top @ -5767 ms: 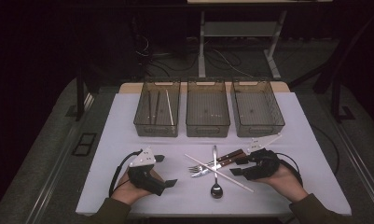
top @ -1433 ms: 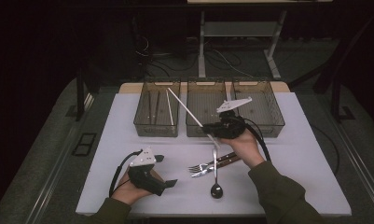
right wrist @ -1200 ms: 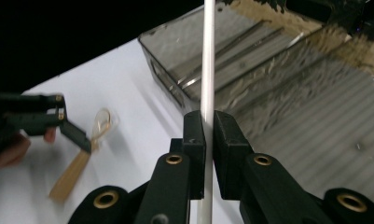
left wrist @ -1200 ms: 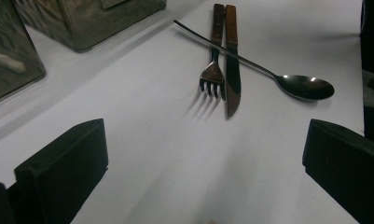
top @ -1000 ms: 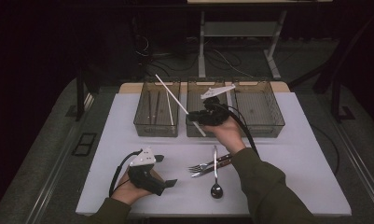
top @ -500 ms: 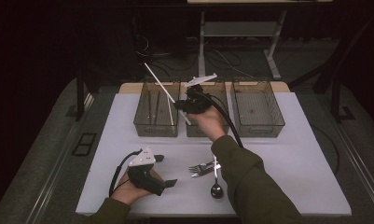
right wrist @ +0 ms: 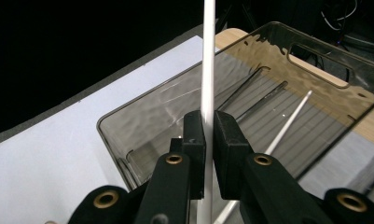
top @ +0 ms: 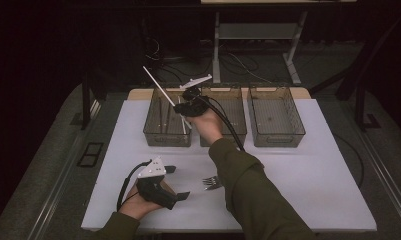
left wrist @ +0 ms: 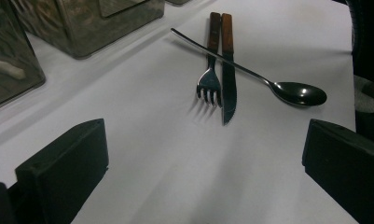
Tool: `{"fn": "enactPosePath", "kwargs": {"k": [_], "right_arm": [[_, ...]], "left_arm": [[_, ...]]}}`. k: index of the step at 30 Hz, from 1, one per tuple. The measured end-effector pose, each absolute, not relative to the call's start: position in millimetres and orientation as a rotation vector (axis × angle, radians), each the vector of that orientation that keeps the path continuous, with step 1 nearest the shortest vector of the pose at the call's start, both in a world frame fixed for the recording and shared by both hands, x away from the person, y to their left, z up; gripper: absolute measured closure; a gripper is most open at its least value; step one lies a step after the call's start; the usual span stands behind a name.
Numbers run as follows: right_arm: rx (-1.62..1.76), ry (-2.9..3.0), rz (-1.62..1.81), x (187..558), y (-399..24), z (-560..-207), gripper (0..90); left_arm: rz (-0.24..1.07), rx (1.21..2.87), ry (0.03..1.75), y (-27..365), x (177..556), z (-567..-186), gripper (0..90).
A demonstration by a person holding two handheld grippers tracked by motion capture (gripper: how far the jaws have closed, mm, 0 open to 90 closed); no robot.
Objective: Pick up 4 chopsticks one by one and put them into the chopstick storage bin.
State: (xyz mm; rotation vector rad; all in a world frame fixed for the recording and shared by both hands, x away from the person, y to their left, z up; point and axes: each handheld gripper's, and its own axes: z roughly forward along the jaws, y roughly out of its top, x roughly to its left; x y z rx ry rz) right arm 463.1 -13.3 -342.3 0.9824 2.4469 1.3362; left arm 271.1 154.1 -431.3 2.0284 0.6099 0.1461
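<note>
My right gripper (top: 184,109) is raised over the left grey bin (top: 160,132) and is shut on a white chopstick (top: 158,84) that slants up to the left. In the right gripper view the jaws pinch that chopstick (right wrist: 208,70) above the bin (right wrist: 128,140), where another white chopstick (right wrist: 287,123) and dark sticks (right wrist: 250,95) lie. My left gripper (top: 178,182) rests open on the white table near its front edge, nothing between its jaws. Ahead of it lie a fork (left wrist: 210,84), a knife (left wrist: 228,88) and a spoon (left wrist: 287,91) crossing them.
Three grey bins stand in a row at the back; the middle bin (top: 238,127) and right bin (top: 275,120) sit beside the left one. My right forearm (top: 248,190) crosses the table's middle and hides most of the cutlery; the fork's tines (top: 209,181) stick out.
My right gripper has carried the white chopstick left, from over the middle bin to over the left bin. The left gripper has stayed still.
</note>
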Motion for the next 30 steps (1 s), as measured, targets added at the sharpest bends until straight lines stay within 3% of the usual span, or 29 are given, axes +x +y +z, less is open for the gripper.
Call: {"fn": "enactPosePath", "kwargs": {"k": [20, 30], "right_arm": [[1.038, 2.494, 1.154, 471.0, 14.1, -383.9, 83.6], [1.049, 2.51, 1.167, 469.8, 10.4, -376.7, 64.9]], "left_arm": [[0.137, 2.029, 0.599, 153.9, 271.2, -430.9, 0.0], [0.14, 2.03, 0.599, 153.6, 271.1, -430.9, 0.0]]}}
